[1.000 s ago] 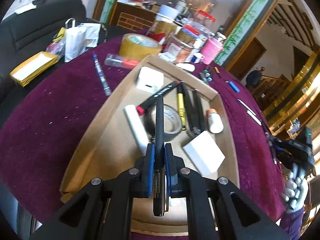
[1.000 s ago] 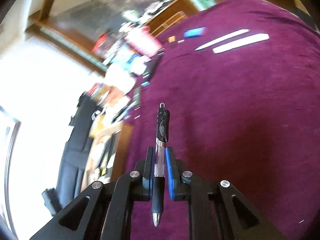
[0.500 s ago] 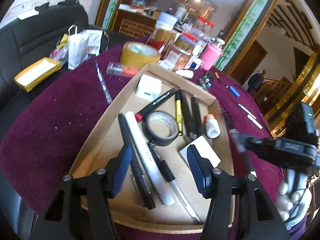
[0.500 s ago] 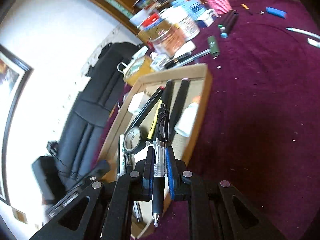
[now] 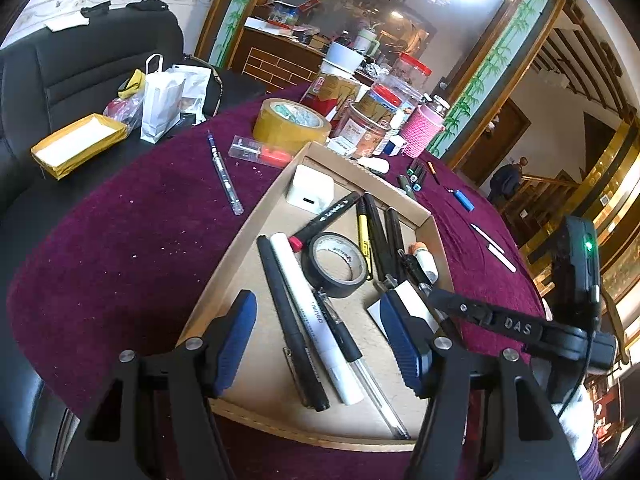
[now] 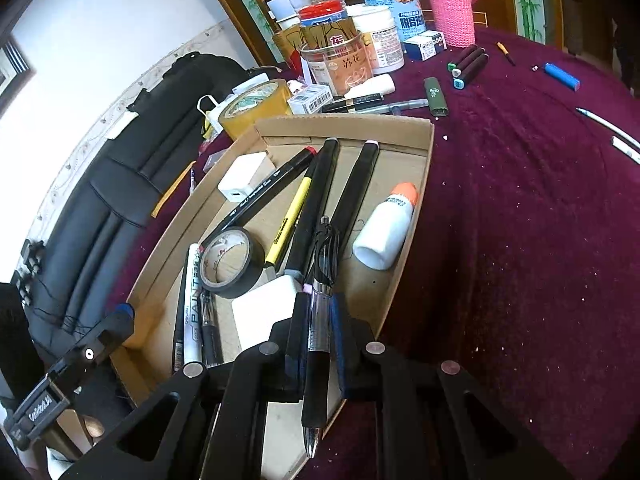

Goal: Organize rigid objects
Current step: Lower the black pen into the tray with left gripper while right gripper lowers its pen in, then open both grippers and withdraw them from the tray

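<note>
A cardboard tray [image 5: 224, 256] on the purple cloth holds pens, markers, a black tape roll [image 5: 336, 266], a white charger [image 5: 310, 192] and a white bottle [image 6: 384, 232]. My left gripper [image 5: 316, 304] hovers over the tray's near end with its jaws opening, its pads touching nothing. Below it a black pen [image 5: 288, 320] lies flat beside a white paint marker [image 5: 316, 328]. My right gripper [image 6: 320, 304] is shut on a black gel pen [image 6: 318, 364], tip toward the camera, above the tray's near right corner [image 6: 416, 216].
Jars, a tan tape roll [image 5: 292, 124] and a pink-sleeved bottle [image 5: 422, 136] crowd the table's far side. Loose on the cloth lie a blue pen [image 5: 224, 176], dark markers [image 6: 468, 64], a blue lighter [image 6: 562, 77] and white pens [image 6: 608, 124]. A black sofa [image 5: 80, 64] stands at the left.
My left gripper opened and let go of the black pen, which now lies in the tray. My right gripper swung with its gel pen from over the bare cloth to over the tray.
</note>
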Action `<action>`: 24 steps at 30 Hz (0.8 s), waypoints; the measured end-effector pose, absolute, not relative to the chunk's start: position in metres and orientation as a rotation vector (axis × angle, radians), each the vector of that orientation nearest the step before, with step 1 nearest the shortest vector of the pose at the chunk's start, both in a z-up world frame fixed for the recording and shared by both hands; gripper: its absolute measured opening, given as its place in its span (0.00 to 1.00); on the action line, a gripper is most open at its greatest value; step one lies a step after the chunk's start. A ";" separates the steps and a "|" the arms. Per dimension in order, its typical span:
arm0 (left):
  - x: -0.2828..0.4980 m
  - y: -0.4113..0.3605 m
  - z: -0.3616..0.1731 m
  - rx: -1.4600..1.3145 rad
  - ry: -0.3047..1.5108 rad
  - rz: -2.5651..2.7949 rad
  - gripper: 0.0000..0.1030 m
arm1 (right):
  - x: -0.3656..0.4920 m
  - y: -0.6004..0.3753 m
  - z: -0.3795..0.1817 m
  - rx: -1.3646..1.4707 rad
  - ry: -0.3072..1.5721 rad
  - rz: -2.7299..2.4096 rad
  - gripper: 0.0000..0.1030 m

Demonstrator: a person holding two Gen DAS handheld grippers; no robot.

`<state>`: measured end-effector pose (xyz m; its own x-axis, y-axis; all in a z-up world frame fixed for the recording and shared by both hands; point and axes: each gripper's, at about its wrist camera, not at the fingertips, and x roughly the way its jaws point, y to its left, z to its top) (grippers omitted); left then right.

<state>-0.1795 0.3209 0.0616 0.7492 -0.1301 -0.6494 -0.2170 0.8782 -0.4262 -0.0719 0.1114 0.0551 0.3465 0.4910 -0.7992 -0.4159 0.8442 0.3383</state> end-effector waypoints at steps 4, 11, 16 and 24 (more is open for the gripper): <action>-0.179 0.328 0.058 -0.538 0.731 0.060 0.62 | -0.074 0.117 0.053 0.093 1.095 0.591 0.19; -0.185 0.326 0.065 -0.524 0.698 0.063 0.68 | -0.082 0.127 0.051 0.104 1.120 0.622 0.47; -0.186 0.325 0.069 -0.525 0.678 0.063 0.70 | -0.091 0.131 0.050 0.134 1.143 0.658 0.55; -0.189 0.319 0.077 -0.498 0.655 0.070 0.71 | -0.097 0.127 0.050 0.181 1.165 0.705 0.58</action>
